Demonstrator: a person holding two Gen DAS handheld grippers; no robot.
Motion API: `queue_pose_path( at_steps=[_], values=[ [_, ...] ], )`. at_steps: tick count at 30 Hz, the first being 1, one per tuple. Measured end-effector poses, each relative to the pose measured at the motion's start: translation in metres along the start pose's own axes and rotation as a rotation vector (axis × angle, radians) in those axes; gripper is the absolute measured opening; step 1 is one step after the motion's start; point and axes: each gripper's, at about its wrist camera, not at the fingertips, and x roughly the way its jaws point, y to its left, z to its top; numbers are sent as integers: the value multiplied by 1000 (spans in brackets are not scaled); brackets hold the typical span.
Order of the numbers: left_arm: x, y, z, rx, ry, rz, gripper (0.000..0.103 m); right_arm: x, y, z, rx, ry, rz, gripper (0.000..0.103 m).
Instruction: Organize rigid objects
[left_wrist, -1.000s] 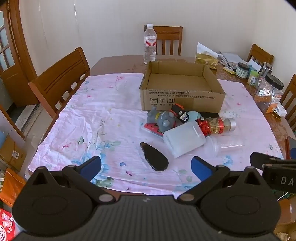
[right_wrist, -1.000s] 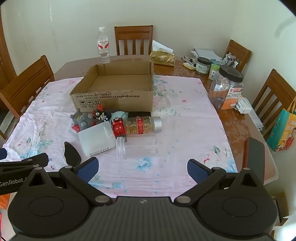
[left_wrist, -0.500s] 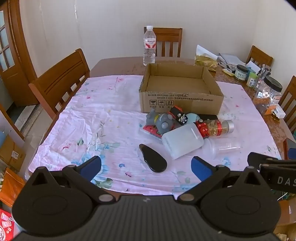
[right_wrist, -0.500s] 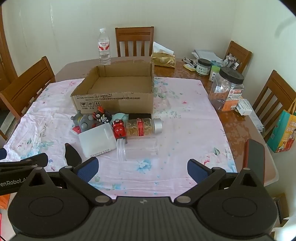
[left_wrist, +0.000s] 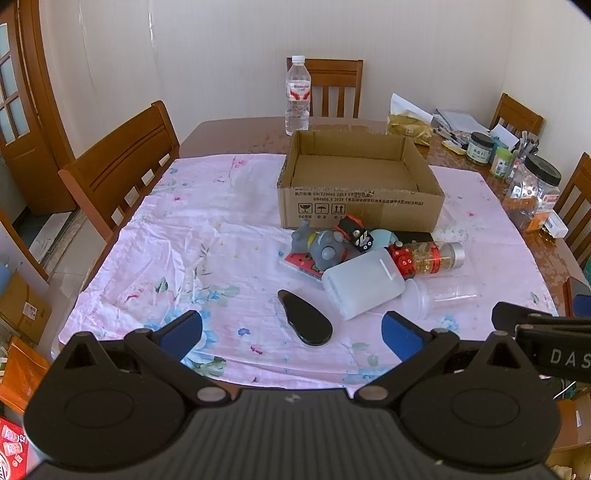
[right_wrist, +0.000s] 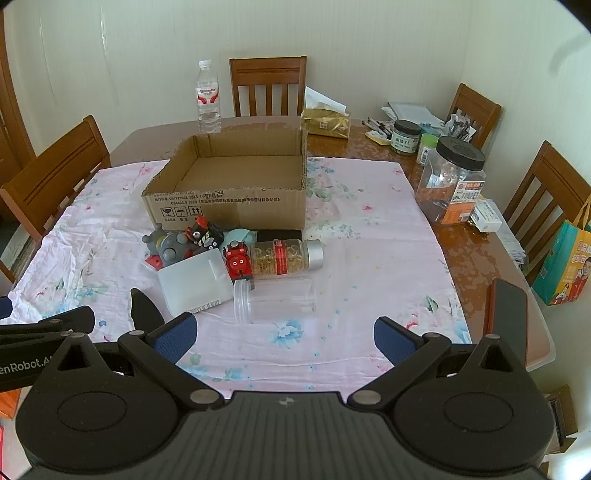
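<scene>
Both tongs hang wide apart and hold nothing at the near edge of a dining table: the left gripper (left_wrist: 291, 326) and the right gripper (right_wrist: 282, 334) each show two blue pads spread with only cloth between them. Ahead, a cardboard box (left_wrist: 360, 195) stands open and apparently empty on a pink floral cloth (left_wrist: 207, 243). The things to be sorted lie heaped just in front of the box: a grey toy (left_wrist: 325, 249), a red toy car (right_wrist: 238, 262), a bottle of golden capsules (right_wrist: 286, 256) on its side, a white plastic container (left_wrist: 364, 282) and a clear jar (right_wrist: 275, 301). A flat black oval piece (left_wrist: 306, 321) lies apart, nearer than the heap. Sorting looks not yet begun; the first pick seems due. The next move calls for one gripper to descend on a nearby item, likely the black piece or the clear jar.
</scene>
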Motion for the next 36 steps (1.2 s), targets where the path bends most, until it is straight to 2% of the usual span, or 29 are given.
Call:
queue_pose_path(
  at_steps=[36],
  values=[
    [0,5,2,6,-2,-12,103,4,8,6,-4,6,-1,103]
  ],
)
